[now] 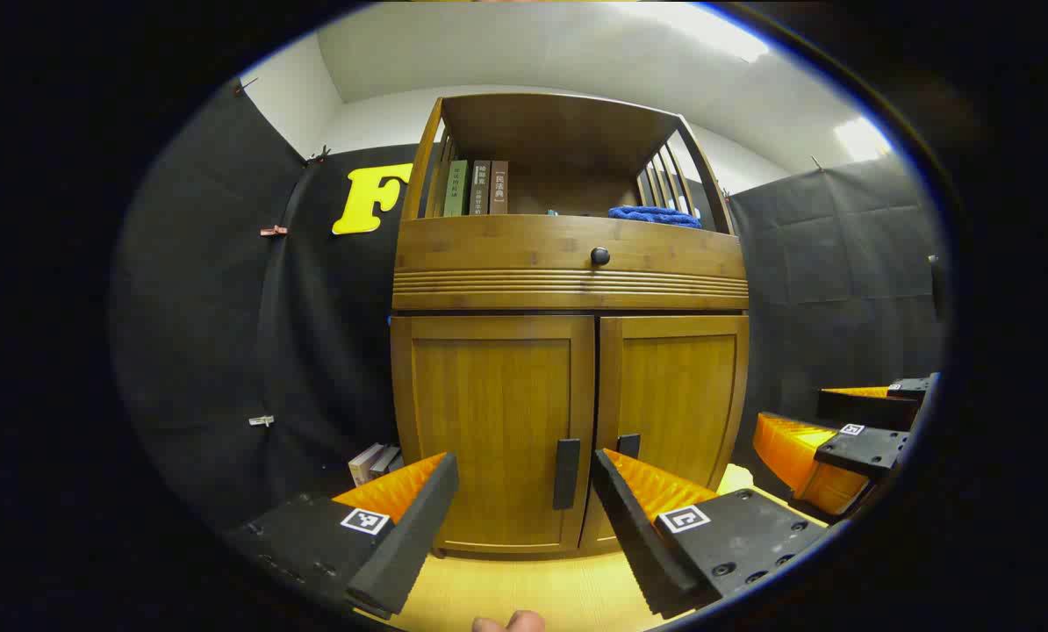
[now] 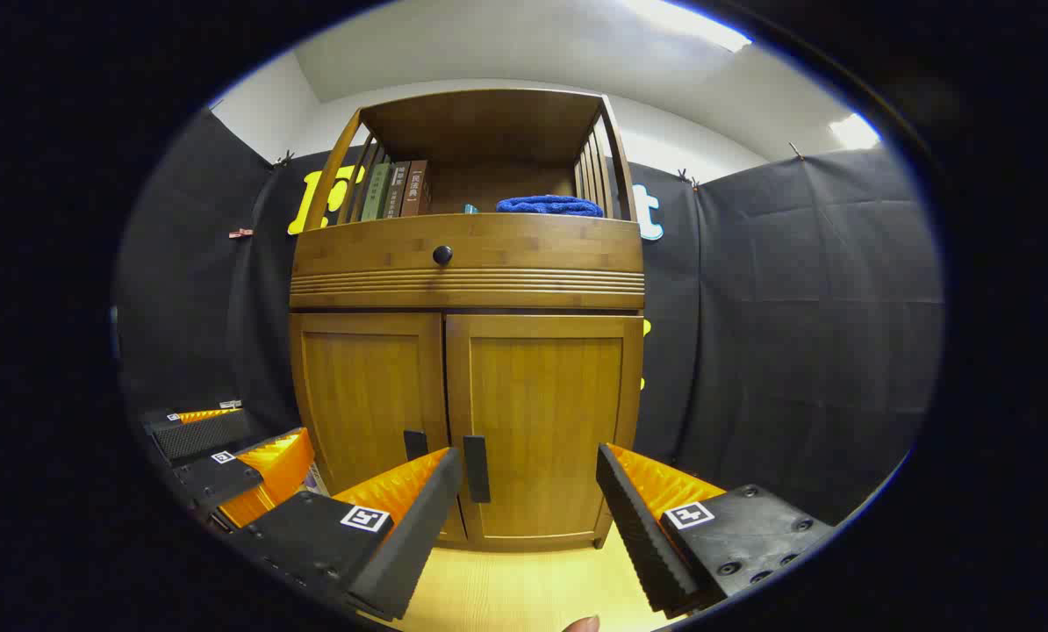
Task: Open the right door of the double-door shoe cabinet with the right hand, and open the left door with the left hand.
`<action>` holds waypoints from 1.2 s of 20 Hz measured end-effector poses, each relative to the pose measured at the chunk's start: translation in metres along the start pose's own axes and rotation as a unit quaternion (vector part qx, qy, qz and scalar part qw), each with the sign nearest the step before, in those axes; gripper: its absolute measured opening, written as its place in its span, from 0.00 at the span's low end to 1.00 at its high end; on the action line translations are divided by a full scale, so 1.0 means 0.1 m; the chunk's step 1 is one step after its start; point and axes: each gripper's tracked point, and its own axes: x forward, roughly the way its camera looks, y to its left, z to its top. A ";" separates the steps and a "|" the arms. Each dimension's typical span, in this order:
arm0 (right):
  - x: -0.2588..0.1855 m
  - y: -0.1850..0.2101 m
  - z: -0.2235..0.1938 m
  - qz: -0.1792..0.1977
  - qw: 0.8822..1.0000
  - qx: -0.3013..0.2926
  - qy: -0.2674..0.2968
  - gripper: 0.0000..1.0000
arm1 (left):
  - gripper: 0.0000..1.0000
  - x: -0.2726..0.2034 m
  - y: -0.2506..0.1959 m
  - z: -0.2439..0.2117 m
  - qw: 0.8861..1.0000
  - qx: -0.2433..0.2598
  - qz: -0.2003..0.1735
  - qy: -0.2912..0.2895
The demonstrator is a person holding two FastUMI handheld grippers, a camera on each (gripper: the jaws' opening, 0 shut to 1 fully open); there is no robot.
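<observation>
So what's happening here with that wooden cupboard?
A person holds two grippers in front of a brown bamboo shoe cabinet. Both doors are shut. The left gripper is open, facing the left door's dark handle; the right gripper is open near the right door's dark handle. Neither touches anything.

Wooden shoe cabinet (image 1: 568,281) stands centre frame; left door (image 1: 493,430) and right door (image 1: 673,404) both closed, dark vertical handles (image 1: 566,474) near the middle seam.
</observation>
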 end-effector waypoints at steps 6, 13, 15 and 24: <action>-0.02 0.09 -0.03 0.009 1.000 0.001 0.004 0.98 | 0.96 -0.05 0.10 -0.02 1.000 0.000 0.005 0.002; -0.03 0.12 -0.02 0.010 1.000 0.010 0.003 0.98 | 0.96 -0.07 0.15 0.02 1.000 0.000 0.004 -0.002; -0.03 0.12 -0.03 0.010 1.000 0.010 0.002 0.98 | 0.96 -0.08 0.15 0.02 1.000 0.001 0.002 -0.002; 0.26 0.19 -0.17 0.023 1.000 0.006 0.013 0.98 | 0.96 -0.08 0.18 0.00 1.000 0.004 -0.006 -0.002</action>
